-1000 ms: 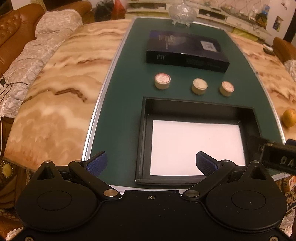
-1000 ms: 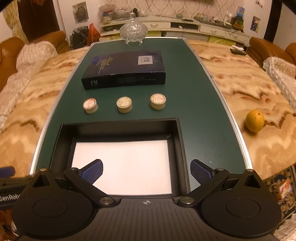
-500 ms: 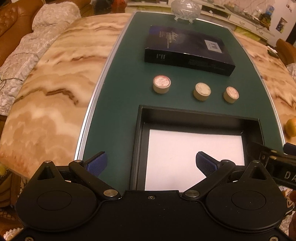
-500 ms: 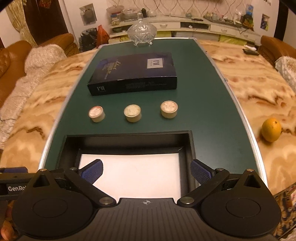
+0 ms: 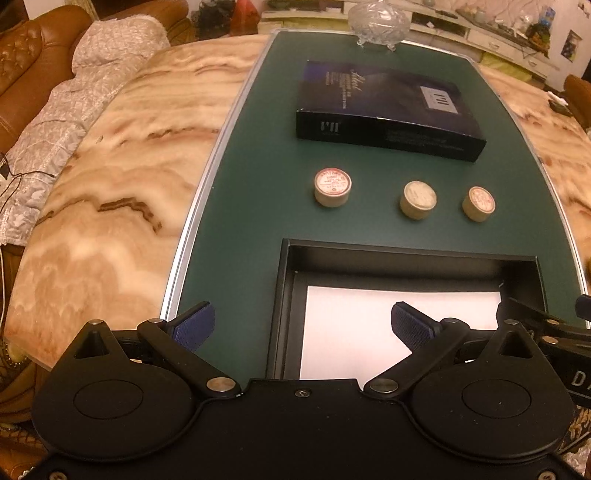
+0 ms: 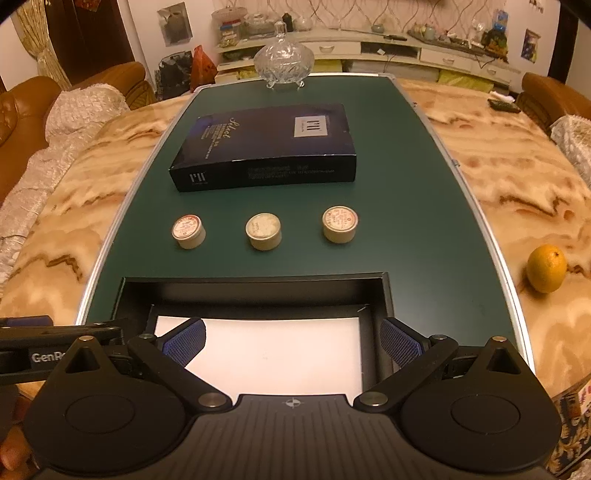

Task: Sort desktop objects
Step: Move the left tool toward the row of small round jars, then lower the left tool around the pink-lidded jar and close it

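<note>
Three small round cream tins stand in a row on the green mat: left [image 5: 332, 186] [image 6: 188, 231], middle [image 5: 418, 199] [image 6: 263, 231], right [image 5: 478, 203] [image 6: 340, 224]. Behind them lies a dark blue box [image 5: 388, 110] [image 6: 267, 146]. In front of them is an open black tray [image 5: 406, 254] [image 6: 255, 286] with a white sheet [image 5: 362, 332] [image 6: 280, 354] inside. My left gripper [image 5: 303, 326] is open and empty over the tray's near left corner. My right gripper [image 6: 291, 341] is open and empty over the tray's near side.
A lidded glass bowl [image 5: 378, 22] [image 6: 283, 59] stands at the mat's far end. An orange [image 6: 546, 268] lies on the marble table [image 5: 110, 184] to the right of the mat. Sofas flank the table. The right gripper's body [image 5: 546, 332] shows at the left wrist view's right edge.
Both grippers have pulled back toward the near edge and tilted up, so the tins and the box sit lower in view. Nothing on the mat has moved.
</note>
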Tool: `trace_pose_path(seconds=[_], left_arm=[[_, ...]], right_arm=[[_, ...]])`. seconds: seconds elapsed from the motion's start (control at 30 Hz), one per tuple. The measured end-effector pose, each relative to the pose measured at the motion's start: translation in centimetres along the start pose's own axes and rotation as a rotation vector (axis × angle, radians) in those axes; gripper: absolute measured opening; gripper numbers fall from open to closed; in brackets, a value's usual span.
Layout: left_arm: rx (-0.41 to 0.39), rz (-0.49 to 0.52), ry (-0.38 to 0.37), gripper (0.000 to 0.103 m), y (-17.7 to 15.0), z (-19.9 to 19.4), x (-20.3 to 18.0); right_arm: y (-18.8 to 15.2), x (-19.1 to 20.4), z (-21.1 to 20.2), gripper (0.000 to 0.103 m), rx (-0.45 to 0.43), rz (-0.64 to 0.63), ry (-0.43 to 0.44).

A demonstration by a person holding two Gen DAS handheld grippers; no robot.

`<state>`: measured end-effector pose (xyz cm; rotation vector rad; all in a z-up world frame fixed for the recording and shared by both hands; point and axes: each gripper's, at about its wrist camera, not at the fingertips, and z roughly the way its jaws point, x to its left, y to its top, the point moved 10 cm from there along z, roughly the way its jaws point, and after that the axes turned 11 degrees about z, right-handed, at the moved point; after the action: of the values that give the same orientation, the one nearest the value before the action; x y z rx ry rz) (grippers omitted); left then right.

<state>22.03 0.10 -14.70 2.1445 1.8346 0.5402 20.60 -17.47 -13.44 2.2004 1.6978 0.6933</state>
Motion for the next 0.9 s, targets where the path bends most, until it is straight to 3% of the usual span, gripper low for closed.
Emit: trace_pose_path(seconds=[0.9], left_arm=[[0.025,-0.053,0.04,0.103,-0.1,1.3,1.9]], right_arm=[[0.5,0.6,0.5,0.103,0.004,-0.029,0.006]])
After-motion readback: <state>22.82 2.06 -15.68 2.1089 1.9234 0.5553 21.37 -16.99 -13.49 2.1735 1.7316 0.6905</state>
